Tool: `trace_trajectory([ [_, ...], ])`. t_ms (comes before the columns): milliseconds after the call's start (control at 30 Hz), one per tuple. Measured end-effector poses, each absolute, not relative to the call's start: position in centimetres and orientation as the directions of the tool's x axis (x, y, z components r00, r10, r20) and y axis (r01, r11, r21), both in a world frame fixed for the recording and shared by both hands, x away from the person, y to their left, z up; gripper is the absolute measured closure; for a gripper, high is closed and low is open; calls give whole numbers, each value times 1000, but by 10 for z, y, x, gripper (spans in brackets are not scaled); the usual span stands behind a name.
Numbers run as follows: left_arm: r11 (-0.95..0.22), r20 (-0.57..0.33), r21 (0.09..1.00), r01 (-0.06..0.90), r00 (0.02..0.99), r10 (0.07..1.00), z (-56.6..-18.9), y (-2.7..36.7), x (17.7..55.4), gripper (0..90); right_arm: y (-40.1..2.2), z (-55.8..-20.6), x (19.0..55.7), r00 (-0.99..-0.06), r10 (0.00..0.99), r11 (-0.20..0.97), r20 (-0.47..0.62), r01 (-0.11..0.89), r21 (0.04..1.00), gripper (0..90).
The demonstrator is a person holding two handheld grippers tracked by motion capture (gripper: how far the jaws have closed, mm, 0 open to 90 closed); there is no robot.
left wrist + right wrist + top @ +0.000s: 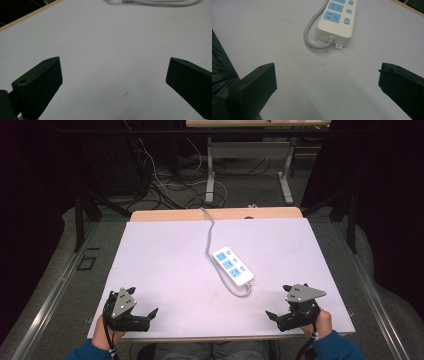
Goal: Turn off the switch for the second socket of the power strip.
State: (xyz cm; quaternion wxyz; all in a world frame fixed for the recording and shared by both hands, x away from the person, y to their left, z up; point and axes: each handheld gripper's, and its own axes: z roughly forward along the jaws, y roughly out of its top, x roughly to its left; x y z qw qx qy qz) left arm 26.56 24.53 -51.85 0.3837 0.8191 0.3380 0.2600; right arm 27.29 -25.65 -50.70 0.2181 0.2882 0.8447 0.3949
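A white power strip point(233, 266) with blue sockets lies right of the table's middle, set slantwise. Its grey cable point(209, 232) loops from the near end and runs to the table's far edge. My left gripper point(144, 301) rests at the front left, open, with nothing between its jaws. At the front right, just below the strip, my right gripper point(276, 300) is open and holds nothing. The right gripper view has the strip point(337, 20) and its cable loop point(312, 32) a short way ahead of the gripper point(327, 80). The left gripper point(113, 75) faces bare white surface, with the cable point(155, 3) at the top edge.
The white table top point(170, 250) has a wooden strip point(165, 215) at its far edge. Both hands sit close to the front edge. Behind the table are loose floor cables point(165, 185) and the metal legs of another table point(211, 175).
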Motion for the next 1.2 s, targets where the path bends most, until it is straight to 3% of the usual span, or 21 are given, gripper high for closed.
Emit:
trace_trajectory([
  [1200,-501,188,794,345,643,742,-520,242,266,6,-247,-505,279,-737,658,534,-155,313,785,23],
])
